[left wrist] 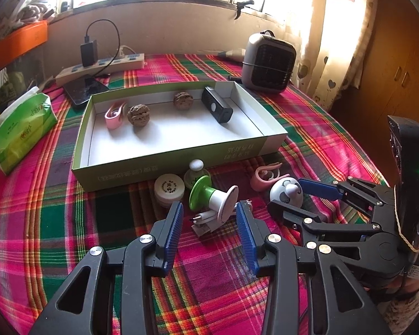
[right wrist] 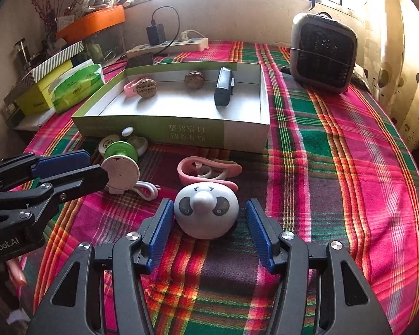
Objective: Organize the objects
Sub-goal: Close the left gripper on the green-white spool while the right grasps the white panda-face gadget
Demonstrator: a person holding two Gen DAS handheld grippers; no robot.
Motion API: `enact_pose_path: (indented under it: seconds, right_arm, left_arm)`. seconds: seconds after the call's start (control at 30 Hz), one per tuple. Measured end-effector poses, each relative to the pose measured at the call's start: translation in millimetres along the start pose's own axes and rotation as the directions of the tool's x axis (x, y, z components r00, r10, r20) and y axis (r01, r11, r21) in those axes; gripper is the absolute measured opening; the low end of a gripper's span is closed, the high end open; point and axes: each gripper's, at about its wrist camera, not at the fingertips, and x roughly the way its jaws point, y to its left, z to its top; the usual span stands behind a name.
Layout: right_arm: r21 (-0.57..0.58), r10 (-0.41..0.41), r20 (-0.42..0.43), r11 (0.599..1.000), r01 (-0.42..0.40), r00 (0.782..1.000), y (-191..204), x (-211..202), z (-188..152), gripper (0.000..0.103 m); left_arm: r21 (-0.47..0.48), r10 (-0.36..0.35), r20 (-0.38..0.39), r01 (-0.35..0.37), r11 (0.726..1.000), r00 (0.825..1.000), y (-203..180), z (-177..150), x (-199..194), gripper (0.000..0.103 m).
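Two grippers, both spread wide, gripping nothing: our left gripper straddles the green-and-white spool, our right gripper brackets the round white panda-faced toy (presumably bound for the shallow green-sided cardboard box).

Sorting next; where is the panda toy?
The panda toy lies on the plaid cloth, between the open right gripper's fingers, just before the pink clip.

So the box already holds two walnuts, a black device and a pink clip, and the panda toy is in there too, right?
Not quite. The box does hold two walnuts, the black device and a pink clip, but the panda toy is not in it: the right wrist view shows it on the plaid cloth in front of the box, between the open jaws of the right tool.
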Motion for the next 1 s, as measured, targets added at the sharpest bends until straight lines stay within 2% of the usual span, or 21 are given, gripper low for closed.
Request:
enact_pose_path:
  seconds: [0.67,1.0]
  right_arm:
    - [-0.005,0.004,-0.002,1.000,-0.004,1.000,0,0,0,0.055]
    - [-0.003,0.007,-0.001,1.000,-0.007,1.000,-1,0,0,0.055]
  left_arm:
    - [0.037,-0.016,-0.035,0.017,0.999,0.999,-3,14,21,0.038]
    - [0.026,-0.011,-0.053,0.013,1.000,0.999,-2,19,28,0.038]
